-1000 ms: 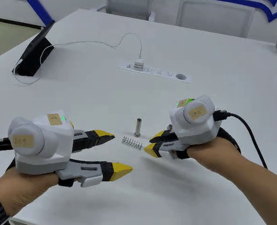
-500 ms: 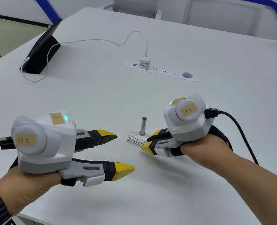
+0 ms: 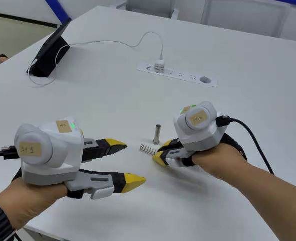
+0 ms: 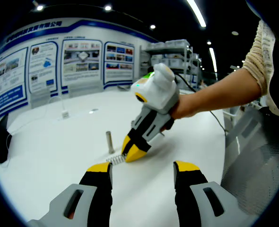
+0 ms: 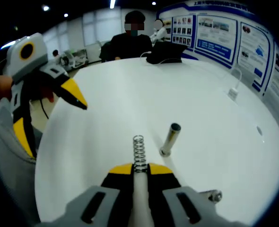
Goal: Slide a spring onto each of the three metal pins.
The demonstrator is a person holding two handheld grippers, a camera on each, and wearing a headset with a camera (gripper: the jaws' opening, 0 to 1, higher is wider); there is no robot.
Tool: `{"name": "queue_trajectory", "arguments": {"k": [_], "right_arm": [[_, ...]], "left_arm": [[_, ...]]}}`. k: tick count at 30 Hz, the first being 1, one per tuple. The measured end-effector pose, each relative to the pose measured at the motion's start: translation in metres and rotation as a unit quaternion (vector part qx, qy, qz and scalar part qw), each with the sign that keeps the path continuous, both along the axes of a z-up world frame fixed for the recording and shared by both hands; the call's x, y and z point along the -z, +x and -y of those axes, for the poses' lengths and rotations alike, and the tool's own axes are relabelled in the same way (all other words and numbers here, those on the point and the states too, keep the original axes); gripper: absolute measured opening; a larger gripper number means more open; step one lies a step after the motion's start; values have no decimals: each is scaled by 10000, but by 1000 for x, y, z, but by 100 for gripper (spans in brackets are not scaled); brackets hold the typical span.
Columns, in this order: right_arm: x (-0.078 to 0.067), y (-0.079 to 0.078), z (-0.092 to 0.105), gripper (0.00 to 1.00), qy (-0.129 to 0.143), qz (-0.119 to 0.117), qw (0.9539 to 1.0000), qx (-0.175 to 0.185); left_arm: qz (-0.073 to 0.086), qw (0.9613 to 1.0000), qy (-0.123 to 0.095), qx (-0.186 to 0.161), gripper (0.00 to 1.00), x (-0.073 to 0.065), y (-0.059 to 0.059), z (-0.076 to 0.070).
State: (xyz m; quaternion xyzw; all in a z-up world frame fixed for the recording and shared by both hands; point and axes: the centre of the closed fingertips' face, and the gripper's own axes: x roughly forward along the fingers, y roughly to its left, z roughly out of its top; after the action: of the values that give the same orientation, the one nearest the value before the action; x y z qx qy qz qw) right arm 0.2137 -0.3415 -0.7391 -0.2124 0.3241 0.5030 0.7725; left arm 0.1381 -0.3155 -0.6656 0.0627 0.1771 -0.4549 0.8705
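My right gripper (image 5: 139, 168) clamps the end of the coiled metal spring (image 5: 139, 147), beside the upright grey metal pin (image 5: 170, 138); my left gripper (image 4: 143, 171) gapes wide, empty.

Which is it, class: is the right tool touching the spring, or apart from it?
Touching. In the right gripper view the spring has its near end pinched between the yellow tips of the right tool.

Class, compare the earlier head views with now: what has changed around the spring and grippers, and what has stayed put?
The right gripper moved in to the spring and closed on its near end; earlier a gap lay between them. The spring still lies on the table beside the upright pin, and the left gripper stays open, holding nothing.
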Motion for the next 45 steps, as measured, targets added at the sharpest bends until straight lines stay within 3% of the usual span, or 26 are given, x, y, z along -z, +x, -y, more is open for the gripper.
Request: {"name": "queue_trajectory", "arguments": {"k": [19,29,45], "right_arm": [[-13,-16,17,12,-35,-48,10000,-66],[-21,-44,30,12,-173,-93,9993,-329],[-41,-90,42,12,-383,-131,9953,-874]], "left_arm": [[-2,9999,39,93,52,2,0,5],[7,9995,119,297,51,6,-2,14],[27,9965,210,803,44,12,-15,35]]}}
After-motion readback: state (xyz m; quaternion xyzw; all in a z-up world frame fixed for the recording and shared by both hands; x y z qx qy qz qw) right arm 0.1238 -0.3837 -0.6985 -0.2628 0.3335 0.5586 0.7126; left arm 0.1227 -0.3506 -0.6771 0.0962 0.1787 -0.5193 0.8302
